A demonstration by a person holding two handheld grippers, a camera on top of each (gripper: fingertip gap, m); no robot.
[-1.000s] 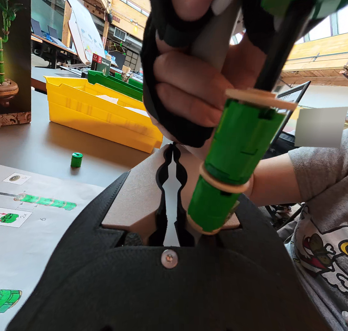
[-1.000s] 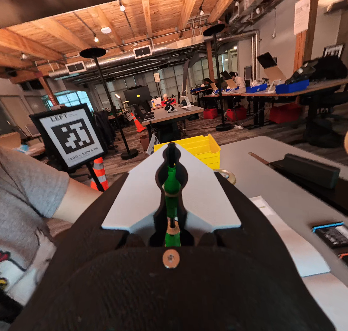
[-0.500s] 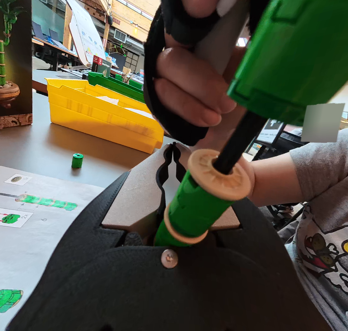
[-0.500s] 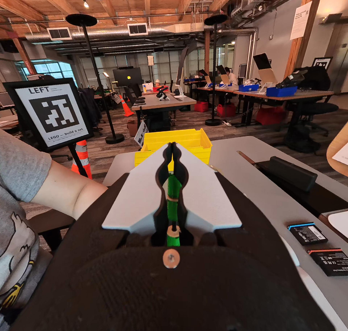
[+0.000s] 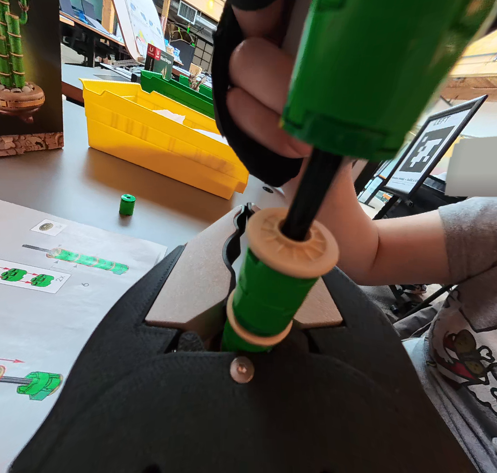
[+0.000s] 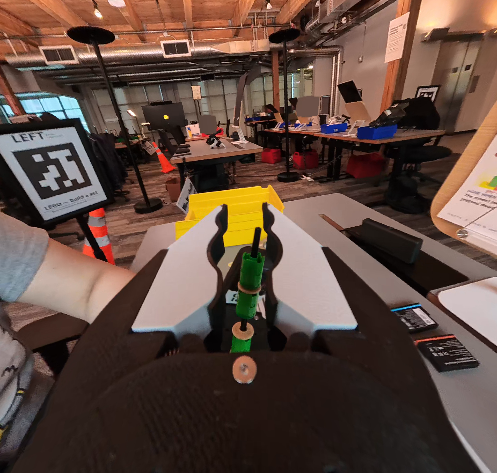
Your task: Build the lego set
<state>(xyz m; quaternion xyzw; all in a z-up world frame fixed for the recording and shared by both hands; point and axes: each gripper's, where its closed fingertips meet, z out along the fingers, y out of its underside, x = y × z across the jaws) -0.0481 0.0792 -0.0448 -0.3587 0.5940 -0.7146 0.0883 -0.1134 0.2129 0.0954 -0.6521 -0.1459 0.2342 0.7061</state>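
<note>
On the left of the left wrist view we see a dark box [image 5: 27,56] with a bamboo picture standing on the table [image 5: 67,180]. The instruction sheet [image 5: 53,298] lies in front of it. A small green cylinder [image 5: 127,204] stands alone on the table, between the sheet and the yellow bin [image 5: 161,143], with a green bin [image 5: 174,89] behind.

In the middle, the left hand-held gripper [image 5: 250,272] is clamped on the bottom of the green stalk [image 5: 269,293], which rises tilted to the right. A tan disc [image 5: 293,245] caps this lower section. Above it we see a stretch of bare black axle [image 5: 309,199], then an upper green segment [image 5: 376,56], close and blurred. Behind it a person's hand [image 5: 263,97] grips a handle.

In the right wrist view, a framed sign [image 6: 51,169] stands at the left beside an orange cone [image 6: 98,231]. The right hand-held gripper [image 6: 244,208] is spread wide. The stalk [image 6: 248,293] stands between its jaws, touching neither, and the axle tip [image 6: 255,237] pokes out on top. Two black cards [image 6: 446,352] lie on the table at right.
</note>
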